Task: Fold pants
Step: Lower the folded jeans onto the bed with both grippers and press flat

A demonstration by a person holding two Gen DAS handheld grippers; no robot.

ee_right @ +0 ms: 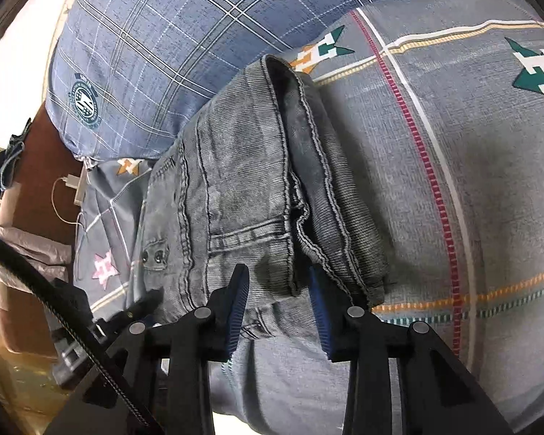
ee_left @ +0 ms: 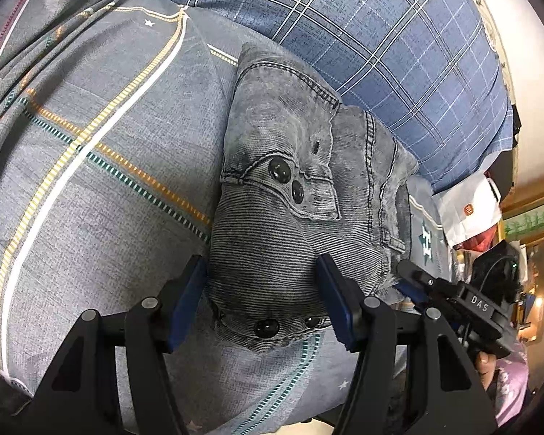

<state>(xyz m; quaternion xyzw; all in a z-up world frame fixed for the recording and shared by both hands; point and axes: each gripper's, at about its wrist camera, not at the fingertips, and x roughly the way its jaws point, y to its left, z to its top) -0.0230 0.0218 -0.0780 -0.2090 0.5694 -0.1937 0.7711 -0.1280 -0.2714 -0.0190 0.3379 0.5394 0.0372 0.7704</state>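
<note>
**A:** The pants sit in a thick, compact bundle on the grey bedsheet, just below the blue plaid pillow. Looks close to finished, I'd say.

**B:** Agreed. The left gripper straddles the near end of the bundle, jaws spread wide, a blue pad on either side of the denim. It isn't clamping anything; the cloth bulges between the pads rather than being pinched.

**A:** And the right gripper?

**B:** Same story from the other side. Jaws parted, the pads flanking the stacked hems and seam edges, nothing squeezed that I can see.

**A:** So what makes this step go well?

**B:** Judging from the shape, the job now is tidying. The layers at the right end fan out a little, so I'd press that edge flat and square it against the rest, not lift it. Lifting a bundle this thick from one end would likely spill the fold open.

**A:** And the left end?

**B:** Steady it while the right side works. The snap buttons make a lump there, so push on the cloth beside them, not on top.

**A:** Risk?

**B:** The soft bedding gives underfoot; a hard press could tip the bundle toward the pillow.
</note>
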